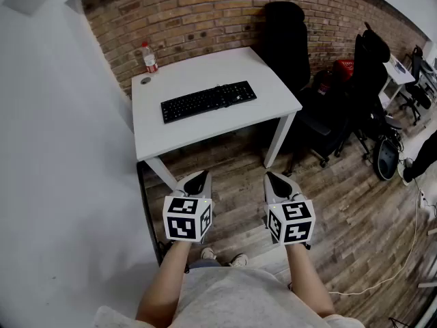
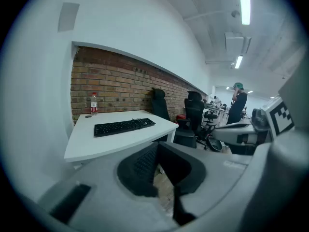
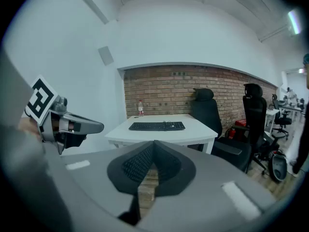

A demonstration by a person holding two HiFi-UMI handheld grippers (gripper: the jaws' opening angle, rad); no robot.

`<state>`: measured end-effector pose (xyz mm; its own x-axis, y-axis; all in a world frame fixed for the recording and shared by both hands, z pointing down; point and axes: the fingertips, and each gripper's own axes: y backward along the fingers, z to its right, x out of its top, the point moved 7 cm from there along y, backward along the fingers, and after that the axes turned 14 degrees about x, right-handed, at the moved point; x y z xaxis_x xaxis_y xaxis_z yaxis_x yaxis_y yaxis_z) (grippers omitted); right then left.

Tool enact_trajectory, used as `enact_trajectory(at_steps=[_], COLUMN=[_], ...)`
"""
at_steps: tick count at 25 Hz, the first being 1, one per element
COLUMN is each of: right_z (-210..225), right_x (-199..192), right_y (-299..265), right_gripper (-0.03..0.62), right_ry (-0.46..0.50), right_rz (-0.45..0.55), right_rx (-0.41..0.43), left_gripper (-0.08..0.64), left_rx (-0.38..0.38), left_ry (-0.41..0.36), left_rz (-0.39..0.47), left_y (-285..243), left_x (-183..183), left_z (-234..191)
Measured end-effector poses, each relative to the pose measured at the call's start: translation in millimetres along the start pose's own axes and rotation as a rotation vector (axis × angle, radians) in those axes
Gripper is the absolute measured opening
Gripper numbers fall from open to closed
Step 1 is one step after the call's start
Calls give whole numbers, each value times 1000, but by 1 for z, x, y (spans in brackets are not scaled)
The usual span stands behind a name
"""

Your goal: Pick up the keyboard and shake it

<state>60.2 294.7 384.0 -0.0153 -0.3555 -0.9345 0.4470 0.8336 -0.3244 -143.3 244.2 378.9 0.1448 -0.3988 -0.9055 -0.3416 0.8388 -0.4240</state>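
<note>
A black keyboard (image 1: 208, 101) lies flat in the middle of a white table (image 1: 171, 135); it also shows in the left gripper view (image 2: 124, 126) and the right gripper view (image 3: 157, 126). My left gripper (image 1: 200, 175) and right gripper (image 1: 270, 176) hang side by side in front of the table, over the wooden floor, well short of the keyboard. Both are shut with nothing between their jaws. From the left gripper view the right gripper (image 2: 218, 135) shows at the right; from the right gripper view the left gripper (image 3: 99, 126) shows at the left.
A water bottle (image 1: 149, 57) with a red cap and a small dark disc (image 1: 145, 80) stand at the table's far left corner, against the brick wall (image 1: 205, 12). Black office chairs (image 1: 287, 36) and a red object (image 1: 344, 69) stand to the right. A white wall (image 1: 61, 149) runs along the left.
</note>
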Motion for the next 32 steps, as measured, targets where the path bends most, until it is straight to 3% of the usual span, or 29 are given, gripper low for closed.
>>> enact_trajectory(at_steps=[17, 32], right_z=[41, 116], right_x=[7, 39], right_y=[-40, -142], right_gripper=[8, 8], right_ry=[-9, 0], right_rz=[-16, -52], right_rx=[52, 61], left_gripper=[-5, -5], left_rx=[31, 42], left_ry=[21, 41], left_rz=[-15, -38], left_y=[-54, -177], left_x=[14, 48], left_z=[-3, -38])
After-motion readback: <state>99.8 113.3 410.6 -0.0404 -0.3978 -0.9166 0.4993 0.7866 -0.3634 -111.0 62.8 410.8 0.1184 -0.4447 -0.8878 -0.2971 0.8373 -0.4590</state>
